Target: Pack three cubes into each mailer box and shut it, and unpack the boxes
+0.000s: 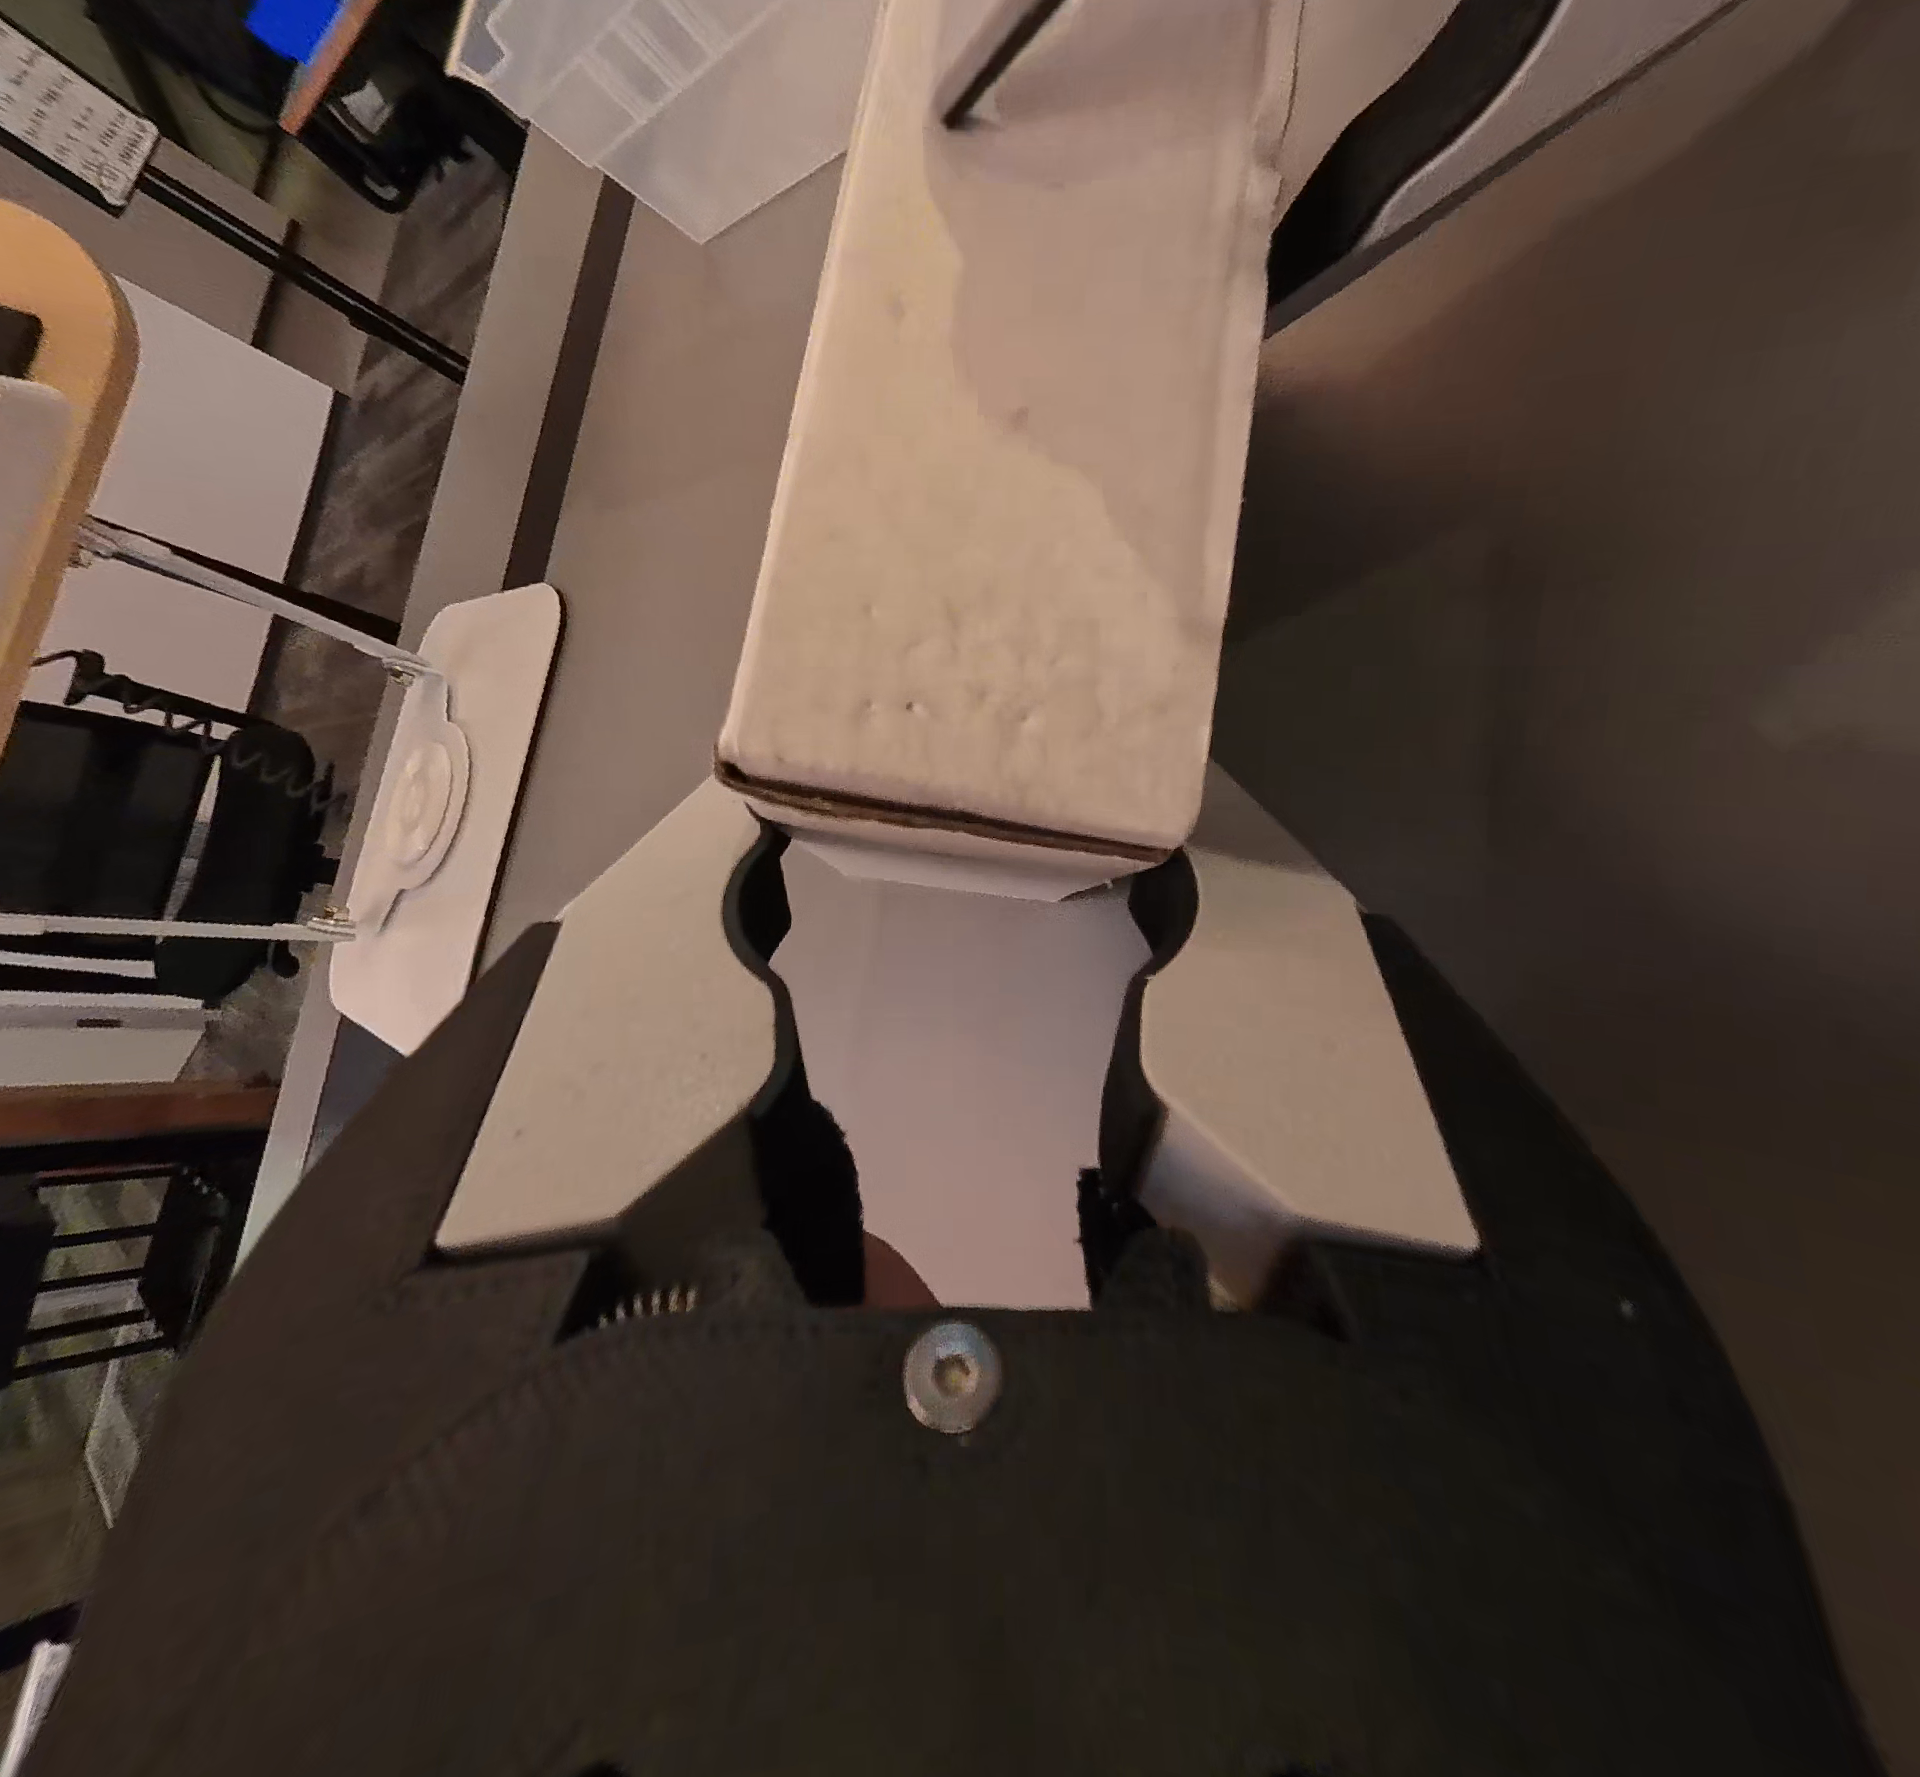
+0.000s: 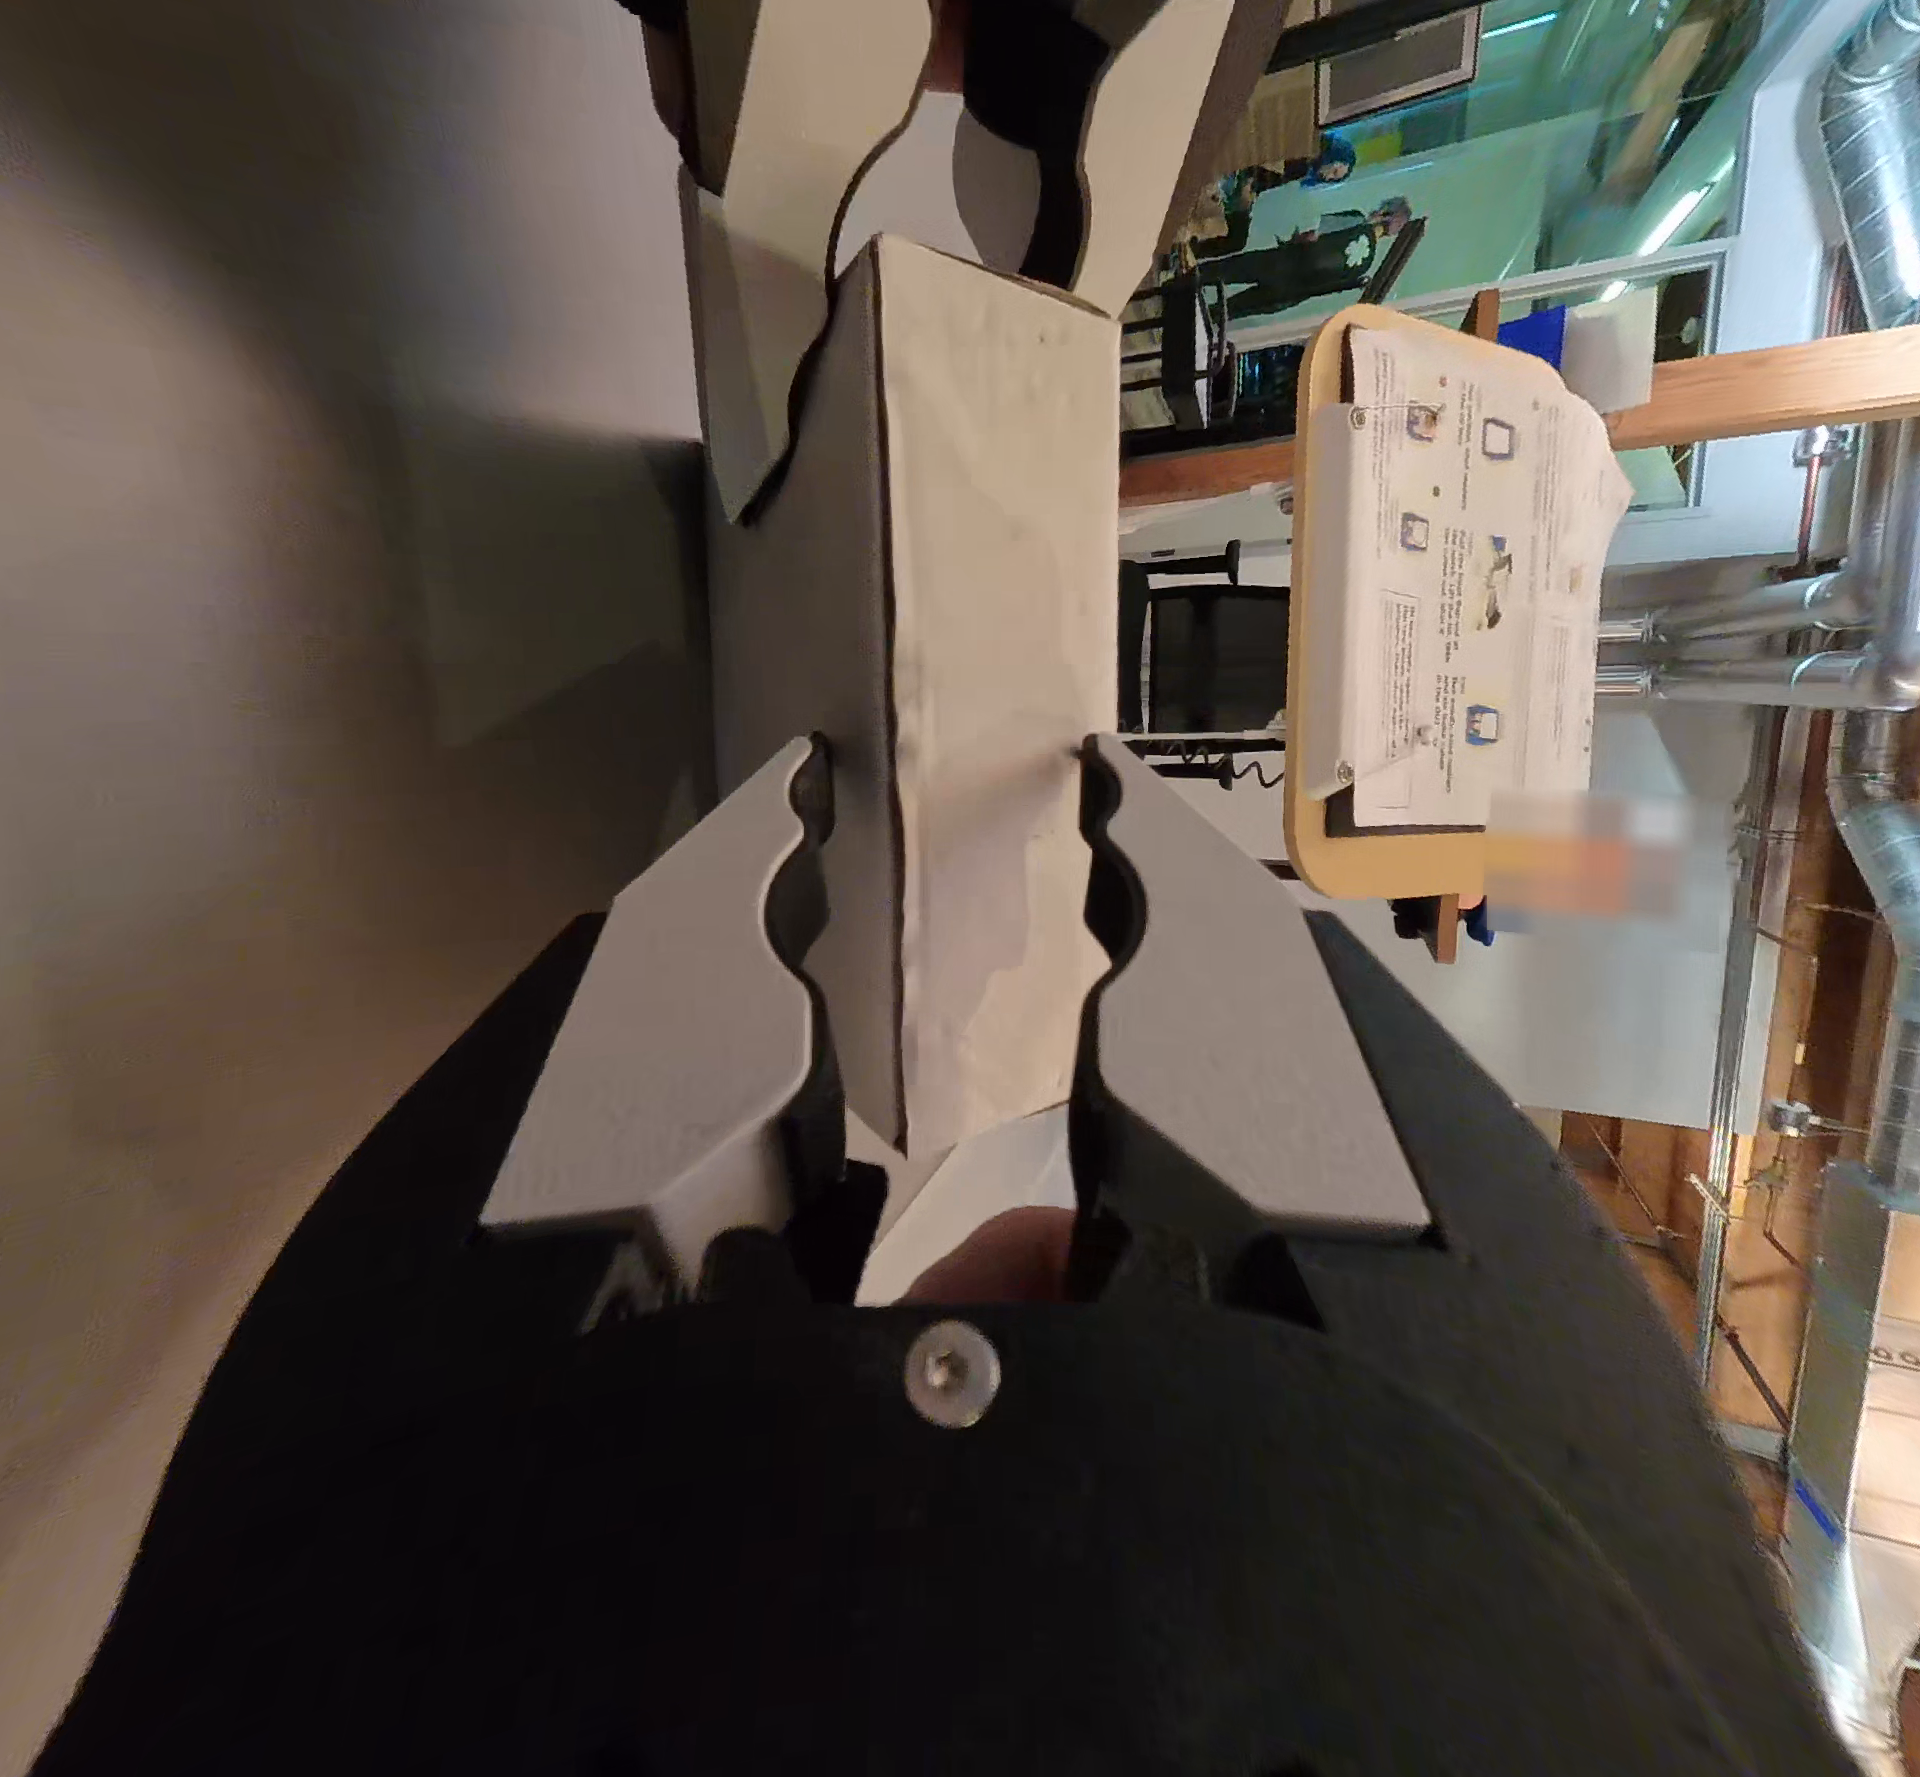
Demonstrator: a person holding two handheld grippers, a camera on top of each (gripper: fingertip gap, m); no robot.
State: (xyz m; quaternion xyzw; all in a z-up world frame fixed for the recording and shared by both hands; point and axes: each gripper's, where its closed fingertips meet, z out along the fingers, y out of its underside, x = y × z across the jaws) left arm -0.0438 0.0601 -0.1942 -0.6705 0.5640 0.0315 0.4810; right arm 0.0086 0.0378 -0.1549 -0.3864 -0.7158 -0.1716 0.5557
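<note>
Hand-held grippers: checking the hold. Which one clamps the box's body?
The right hand-held gripper: its fingers straddle the mailer box body, while the left hand-held gripper pinches only the end flap.

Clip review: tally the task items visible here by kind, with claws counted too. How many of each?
Mailer box: 1
Claws: 2, the left claw and the right claw, each clamped on one end of the box
Cubes: 0 visible
Total: 3

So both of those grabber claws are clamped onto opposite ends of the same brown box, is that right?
Nearly. The mailer box is white, not brown; only its cut cardboard edges look dark. The right wrist view shows the right gripper clamped on one end and the left gripper on the far end.
</note>
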